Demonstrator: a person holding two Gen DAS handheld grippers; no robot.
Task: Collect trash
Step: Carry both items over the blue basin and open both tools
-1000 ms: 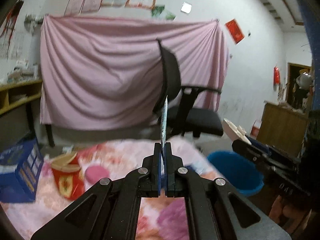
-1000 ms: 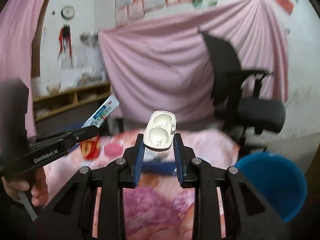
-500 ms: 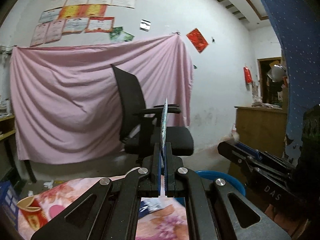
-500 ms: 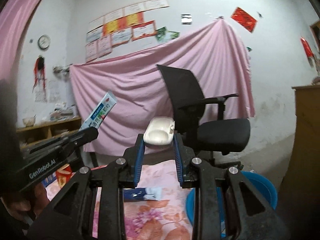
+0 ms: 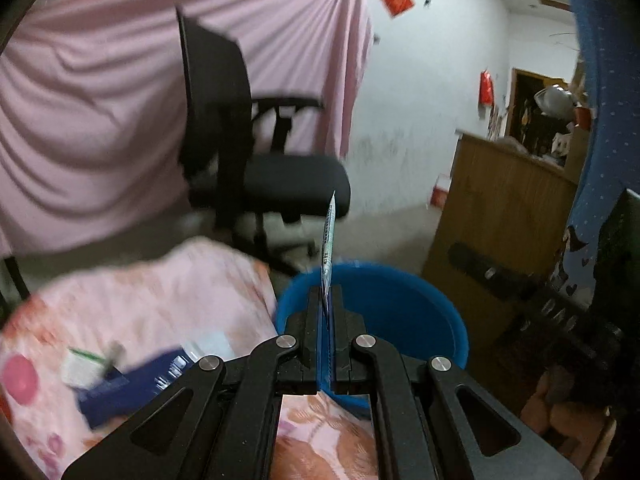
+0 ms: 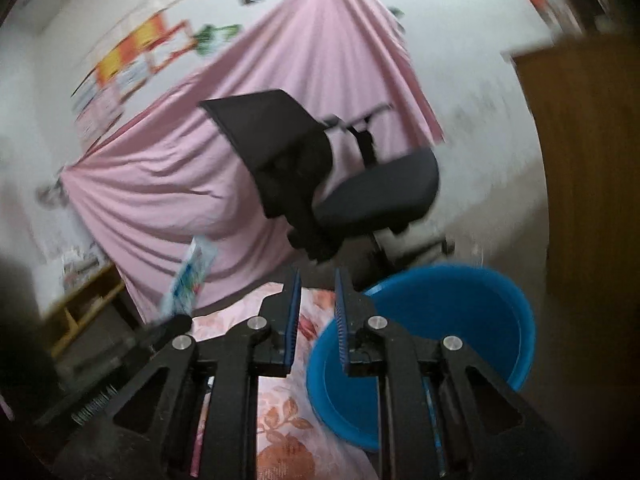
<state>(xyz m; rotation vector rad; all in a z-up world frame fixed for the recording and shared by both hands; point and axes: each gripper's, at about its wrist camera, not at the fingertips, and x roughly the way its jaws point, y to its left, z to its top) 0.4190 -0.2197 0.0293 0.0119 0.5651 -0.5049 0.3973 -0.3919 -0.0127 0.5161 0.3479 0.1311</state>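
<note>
The left gripper [image 5: 328, 300] is clamped on a flat toothpaste tube [image 5: 329, 236], seen edge-on, long axis pointing up and away over the blue bucket [image 5: 400, 304]. The right gripper [image 6: 316, 288] is spread apart with nothing in it. Bucket's inside is partly hidden and both views are blurry.

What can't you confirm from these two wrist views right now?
- Bottom of the blue bucket: right view, hidden behind the right claw; left view, behind the left claw. Contents unknown.
- Print on the flat packet: left view edge-on; right view blurred.
- Items on the floral cloth: left view, motion blur.
</note>
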